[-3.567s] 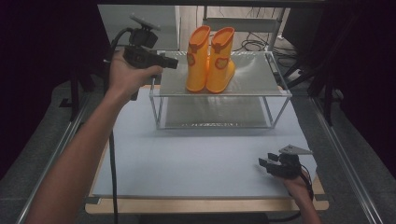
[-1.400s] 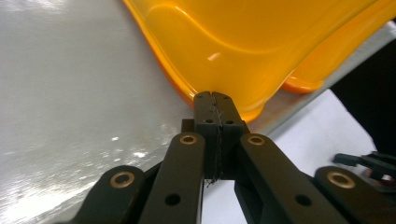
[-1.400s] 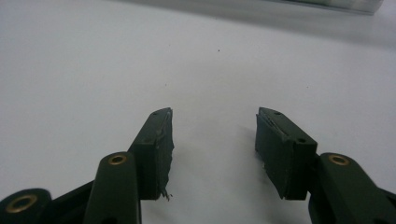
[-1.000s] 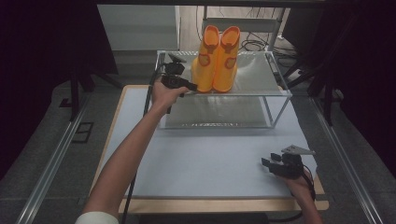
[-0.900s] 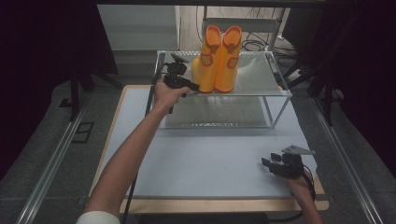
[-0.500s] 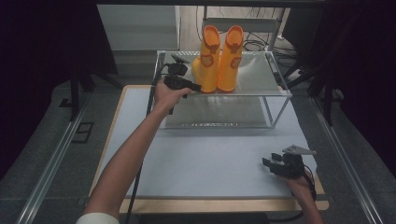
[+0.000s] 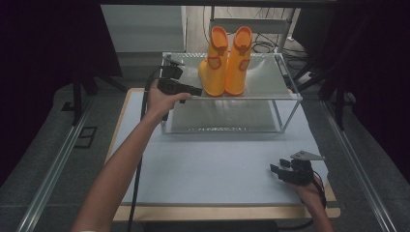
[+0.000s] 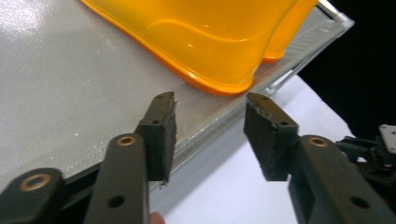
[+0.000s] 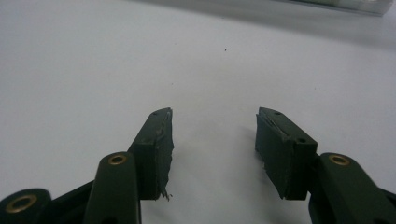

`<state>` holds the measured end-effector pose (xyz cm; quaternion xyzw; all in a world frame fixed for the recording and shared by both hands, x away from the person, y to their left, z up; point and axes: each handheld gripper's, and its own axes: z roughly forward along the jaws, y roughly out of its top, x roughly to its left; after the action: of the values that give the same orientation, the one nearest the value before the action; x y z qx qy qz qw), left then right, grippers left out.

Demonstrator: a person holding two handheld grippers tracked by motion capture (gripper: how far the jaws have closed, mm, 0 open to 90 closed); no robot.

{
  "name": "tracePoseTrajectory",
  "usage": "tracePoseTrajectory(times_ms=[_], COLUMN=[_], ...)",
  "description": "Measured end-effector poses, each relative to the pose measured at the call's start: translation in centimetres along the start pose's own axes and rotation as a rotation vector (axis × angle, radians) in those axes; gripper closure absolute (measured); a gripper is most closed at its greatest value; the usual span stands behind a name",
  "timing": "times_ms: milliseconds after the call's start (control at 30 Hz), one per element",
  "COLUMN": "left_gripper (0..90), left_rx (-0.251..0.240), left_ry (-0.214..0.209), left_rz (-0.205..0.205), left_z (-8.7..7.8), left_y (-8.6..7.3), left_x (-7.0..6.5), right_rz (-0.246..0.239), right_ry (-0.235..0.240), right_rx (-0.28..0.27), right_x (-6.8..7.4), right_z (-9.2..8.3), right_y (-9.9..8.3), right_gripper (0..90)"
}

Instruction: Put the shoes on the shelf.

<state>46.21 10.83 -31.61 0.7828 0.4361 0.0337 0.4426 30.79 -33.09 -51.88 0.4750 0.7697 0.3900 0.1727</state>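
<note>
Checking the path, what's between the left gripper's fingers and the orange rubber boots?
Only bare grey shelf top, in the left gripper view: the open fingers sit just short of the orange rubber boots.

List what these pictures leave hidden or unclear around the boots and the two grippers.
- Boots, left gripper view: tops cut off by the upper edge.
- Boot soles, high view: whether both sit flat on the shelf is too small to tell.
- Left gripper, high view: jaw gap too small to judge; its own view shows open jaws, nothing between.
- Right gripper, high view: hand underneath largely covered by it.
- Space under the shelf: blurred by glare.
</note>
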Motion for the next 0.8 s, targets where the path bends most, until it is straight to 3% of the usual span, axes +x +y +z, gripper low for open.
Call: tracePoseTrajectory(times_ms=[433,800], left_gripper=[46.2,46.0], left_rx=[-0.016,-0.038], left_ry=[-0.025,-0.057], left_rz=[0.034,0.077], left_z=[-2.0,-4.4], left_y=[-0.7,-3.1], left_x=[-0.3,-1.1], right_rz=[0.001,0.002], right_ry=[0.001,-0.003], right_rx=[0.001,0.001], right_x=[0.0,0.0], right_z=[0.0,0.0], right_y=[0.0,0.0], right_gripper=[46.1,46.1])
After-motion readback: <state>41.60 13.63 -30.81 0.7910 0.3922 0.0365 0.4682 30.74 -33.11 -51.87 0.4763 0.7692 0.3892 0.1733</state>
